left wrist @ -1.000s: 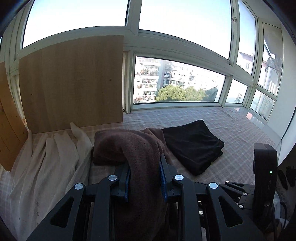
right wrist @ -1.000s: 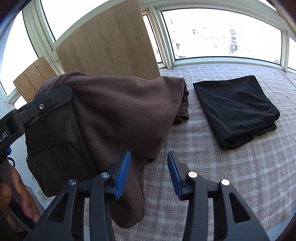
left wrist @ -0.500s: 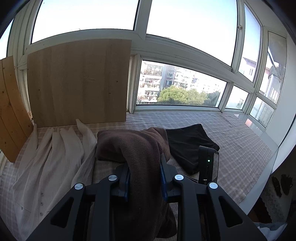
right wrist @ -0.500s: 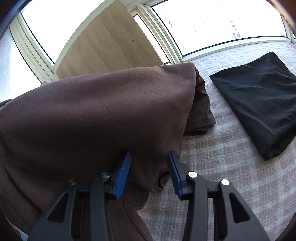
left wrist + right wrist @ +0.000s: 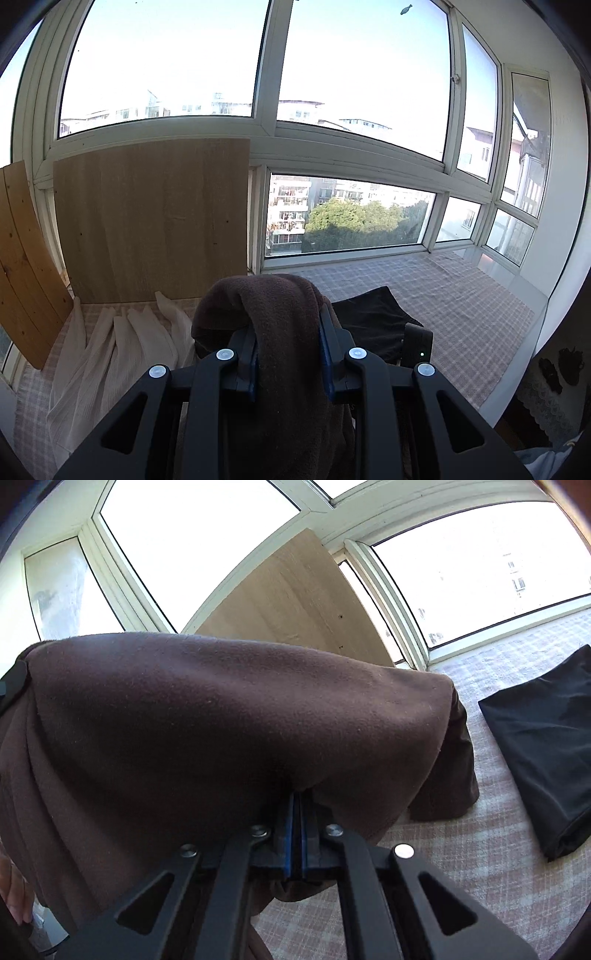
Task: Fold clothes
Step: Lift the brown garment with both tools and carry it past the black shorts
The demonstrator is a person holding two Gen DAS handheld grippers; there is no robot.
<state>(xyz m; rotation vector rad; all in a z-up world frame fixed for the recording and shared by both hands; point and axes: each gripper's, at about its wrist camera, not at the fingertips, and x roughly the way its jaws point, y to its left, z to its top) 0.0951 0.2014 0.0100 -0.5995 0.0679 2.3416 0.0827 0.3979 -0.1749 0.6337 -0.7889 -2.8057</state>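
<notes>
A brown fleece garment (image 5: 273, 306) is lifted off the checked bed cover. My left gripper (image 5: 288, 350) is shut on a thick fold of it, and the cloth drapes down between the blue pads. In the right wrist view the same brown fleece garment (image 5: 229, 716) fills most of the frame. My right gripper (image 5: 297, 812) is shut on its lower edge, blue pads pressed together. The far end of the fleece still rests on the bed. A hand (image 5: 14, 890) shows at the lower left edge.
A folded black garment (image 5: 546, 746) lies on the checked cover (image 5: 461, 886) to the right; the black garment (image 5: 373, 317) also shows behind the left gripper. A white shirt (image 5: 110, 350) lies crumpled at the left. Wooden boards (image 5: 147, 218) lean against the windows.
My right gripper moved in under the fleece and shut on its edge; it was open before. The left gripper lifted and tilted upward with the fleece still in it.
</notes>
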